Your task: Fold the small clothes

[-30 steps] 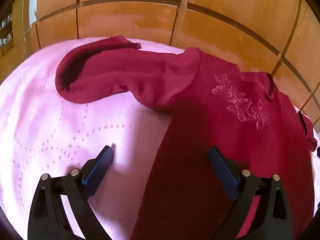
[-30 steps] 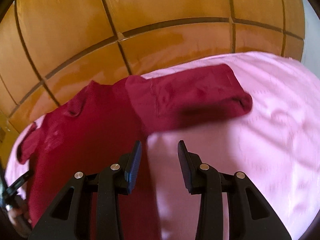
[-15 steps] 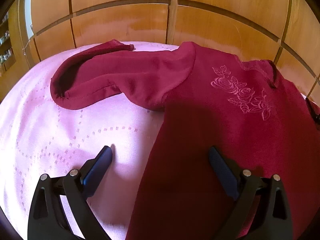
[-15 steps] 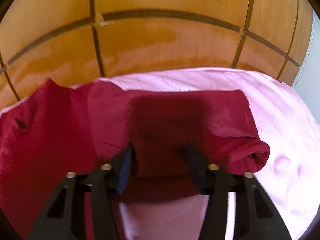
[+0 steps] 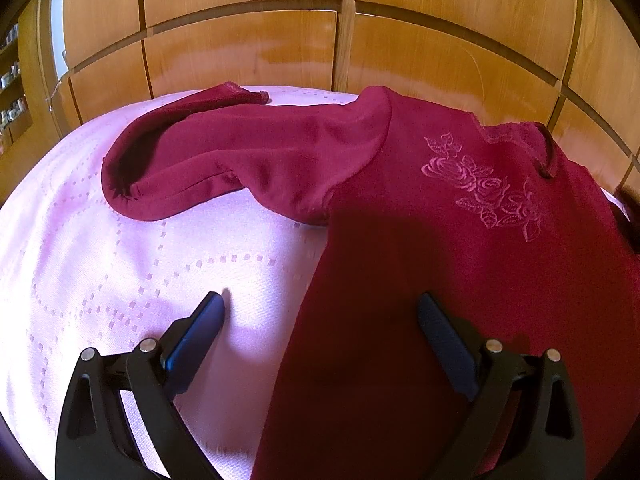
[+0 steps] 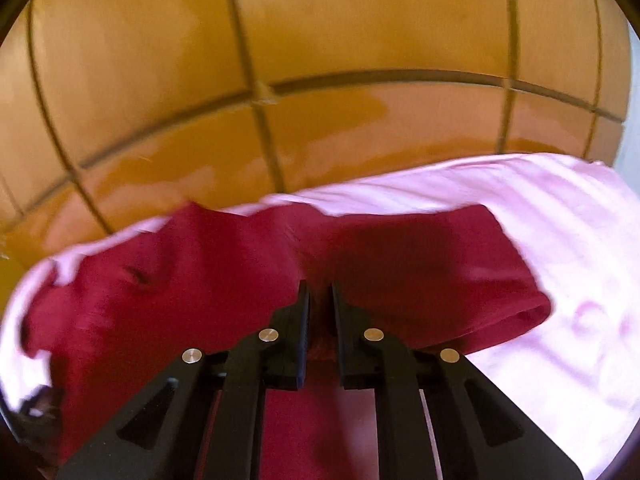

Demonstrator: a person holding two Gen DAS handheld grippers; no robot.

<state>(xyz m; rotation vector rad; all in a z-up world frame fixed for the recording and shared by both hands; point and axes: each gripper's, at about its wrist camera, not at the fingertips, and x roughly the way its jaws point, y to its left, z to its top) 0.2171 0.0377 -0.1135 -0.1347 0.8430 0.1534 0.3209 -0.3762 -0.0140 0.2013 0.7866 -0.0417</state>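
Observation:
A dark red long-sleeved top (image 5: 460, 248) with embroidered roses (image 5: 484, 188) lies flat on a pink cloth (image 5: 100, 280). Its one sleeve (image 5: 240, 160) stretches out to the left in the left wrist view. My left gripper (image 5: 322, 300) is open wide and straddles the top's side edge, one finger over the pink cloth, the other over red fabric. In the right wrist view the other sleeve (image 6: 440, 272) lies across the cloth. My right gripper (image 6: 319, 290) is closing tight on a pinch of that sleeve near the shoulder, pads pressing the fabric.
The pink cloth (image 6: 560, 360) covers a rounded, padded surface. Glossy wooden cabinet doors (image 5: 240, 48) stand close behind it, also filling the top of the right wrist view as panels (image 6: 320, 40). Shelves show at the far left edge.
The right gripper moved from the top's side edge onto the sleeve and its jaws went from half open to pinched on the fabric. The left gripper stayed put, still open.

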